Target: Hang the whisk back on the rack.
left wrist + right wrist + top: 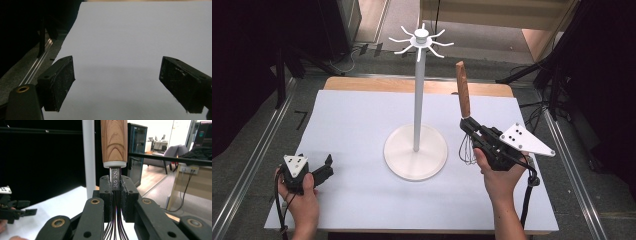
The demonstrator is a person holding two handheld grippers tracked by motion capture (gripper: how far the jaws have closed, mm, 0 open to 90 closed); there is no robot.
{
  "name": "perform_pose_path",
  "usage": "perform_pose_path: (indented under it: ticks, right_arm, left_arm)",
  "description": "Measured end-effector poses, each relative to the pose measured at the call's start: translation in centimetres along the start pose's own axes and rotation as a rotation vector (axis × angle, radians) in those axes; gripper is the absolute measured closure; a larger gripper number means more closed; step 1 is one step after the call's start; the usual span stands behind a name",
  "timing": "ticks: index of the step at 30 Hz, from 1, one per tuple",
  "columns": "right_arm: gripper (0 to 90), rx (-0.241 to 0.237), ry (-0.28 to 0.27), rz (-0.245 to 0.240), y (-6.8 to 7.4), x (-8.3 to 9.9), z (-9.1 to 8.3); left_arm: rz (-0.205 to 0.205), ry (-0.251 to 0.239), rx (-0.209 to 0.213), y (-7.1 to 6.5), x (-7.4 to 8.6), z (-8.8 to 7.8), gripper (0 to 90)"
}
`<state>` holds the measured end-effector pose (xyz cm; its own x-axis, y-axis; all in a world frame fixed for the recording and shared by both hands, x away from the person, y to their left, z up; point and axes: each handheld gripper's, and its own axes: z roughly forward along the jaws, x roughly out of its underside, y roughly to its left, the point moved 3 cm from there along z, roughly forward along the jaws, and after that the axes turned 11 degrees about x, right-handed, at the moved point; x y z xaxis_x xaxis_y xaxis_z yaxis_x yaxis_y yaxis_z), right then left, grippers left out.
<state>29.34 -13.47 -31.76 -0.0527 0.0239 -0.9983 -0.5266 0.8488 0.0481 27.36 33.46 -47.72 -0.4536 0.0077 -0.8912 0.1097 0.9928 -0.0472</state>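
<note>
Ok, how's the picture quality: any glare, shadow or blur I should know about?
High view: evenly lit, white stand sharp, surroundings dark. Left gripper view: dim, soft shadow across the white sheet between the open jaws. Right gripper view: whisk handle sharp, bright room behind, black at left.

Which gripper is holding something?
The right gripper: it is shut on the whisk, clamped at the metal neck just below the wooden handle, which points up. The left gripper is open with nothing between its jaws, low over the white mat.

A grained, polished wood handle (114, 140) and stamped metal wires are seen on the whisk (467, 145), a smooth matt white finish on the stand (416, 150), scuffed black pads (60, 82) on the gripper.
</note>
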Motion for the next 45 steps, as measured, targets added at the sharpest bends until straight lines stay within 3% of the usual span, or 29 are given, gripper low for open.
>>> perform_pose_path:
  ticks: [11, 45]
  right_arm:
    - [82.9, -0.031, -0.052, 0.019, 1.2, -1.5, 0.2]
    - [82.9, -0.076, -0.045, 0.017, 3.0, -2.5, 1.4]
  left_arm:
    - [-0.001, 0.0, 0.0, 0.0, 0.0, 0.0, 13.6]
    - [-0.002, 0.0, 0.001, 0.0, 0.0, 0.0, 13.6]
